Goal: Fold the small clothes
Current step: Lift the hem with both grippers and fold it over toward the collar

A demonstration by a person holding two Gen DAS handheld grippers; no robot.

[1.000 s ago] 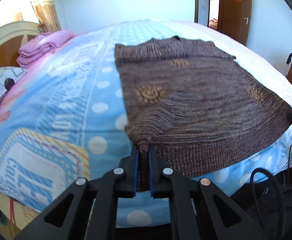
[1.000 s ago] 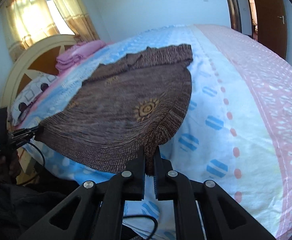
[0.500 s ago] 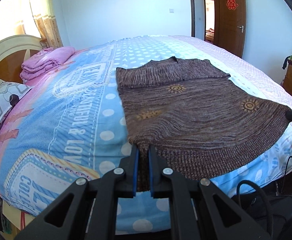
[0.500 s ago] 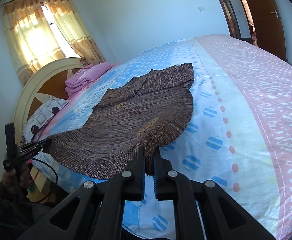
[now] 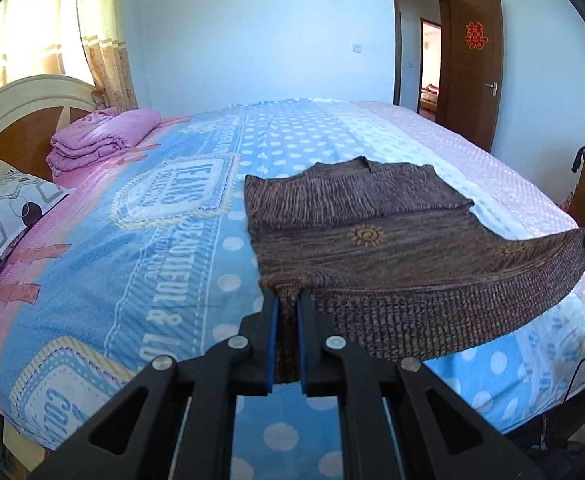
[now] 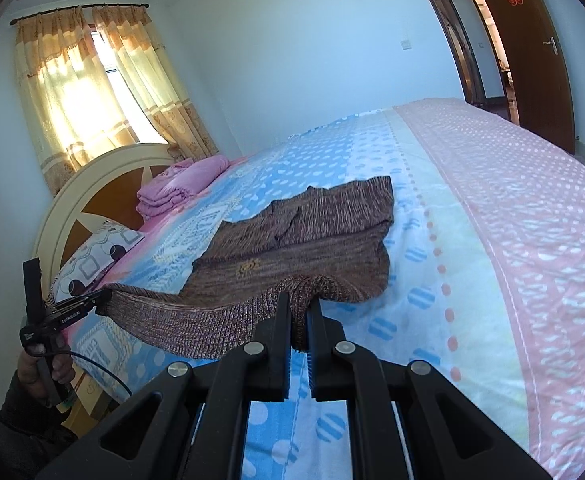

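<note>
Both tongs are pinching the brown sweater (image 5: 372,240) hem: left tongs (image 5: 288,300) at 6 o'clock, right tongs (image 6: 300,308) likewise. The hem is now lifting higher off the bed (image 5: 132,240) than a second ago, probably starting the upward fold.

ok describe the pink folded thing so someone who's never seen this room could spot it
Find the cream headboard at the bed's head. The pink folded blanket sits in front of it, beside a grey-patterned pillow. It is the only plain pink stacked bundle there.
</note>
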